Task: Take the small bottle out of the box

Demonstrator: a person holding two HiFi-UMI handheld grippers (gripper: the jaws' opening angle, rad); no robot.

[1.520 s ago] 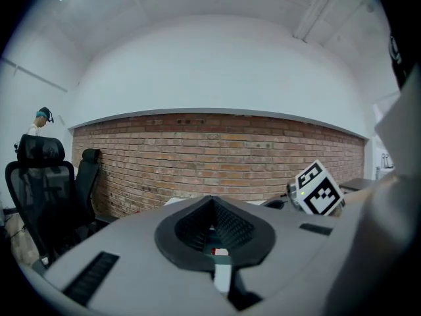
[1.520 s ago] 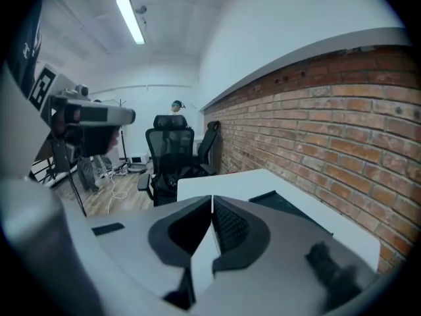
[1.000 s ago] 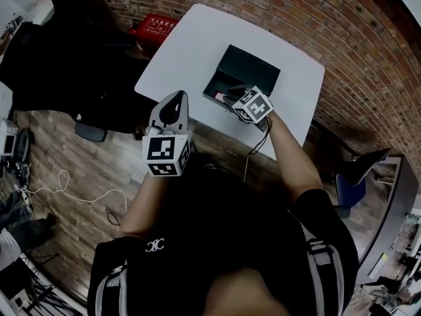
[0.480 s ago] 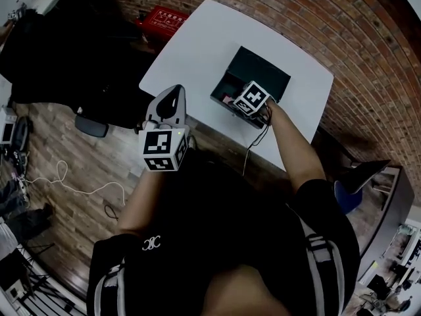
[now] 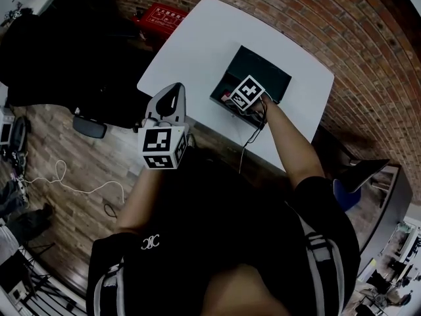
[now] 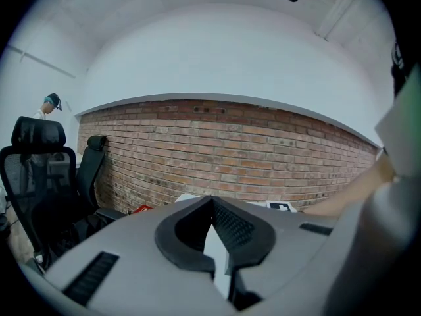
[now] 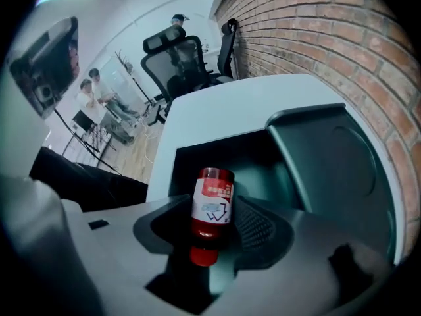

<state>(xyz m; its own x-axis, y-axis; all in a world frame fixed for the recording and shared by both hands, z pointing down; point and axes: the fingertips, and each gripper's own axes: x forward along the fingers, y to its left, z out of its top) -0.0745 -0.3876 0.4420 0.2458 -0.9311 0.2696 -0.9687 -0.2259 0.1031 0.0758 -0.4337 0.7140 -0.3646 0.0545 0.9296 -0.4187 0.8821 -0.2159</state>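
Red, with white writing too small to read, is the case (image 5: 160,15) on the floor well to the left of the box (image 5: 266,71). Also left of the box, off the table's edge and over the floor, hangs the left gripper (image 6: 212,203). Its jaws meet at the tips and nothing is between them. Its cube carries black and white square markers.

The white table (image 5: 197,38) is bare on the whole side left of the box and also behind it, so there is free room there. The box itself is dark green and open. It stands close to the table's edge on the person's side, with its lid leaning back toward the right.

Over the box's near left corner is the right gripper (image 7: 212,228). Its jaws are opening and stand wide. The small bottle (image 7: 212,206) lies between them, inside the box, with its narrow end toward the gripper. A dark gap shows at its left side. The bottle is red, and its white label has a blue mark and a line of red print that I cannot read.
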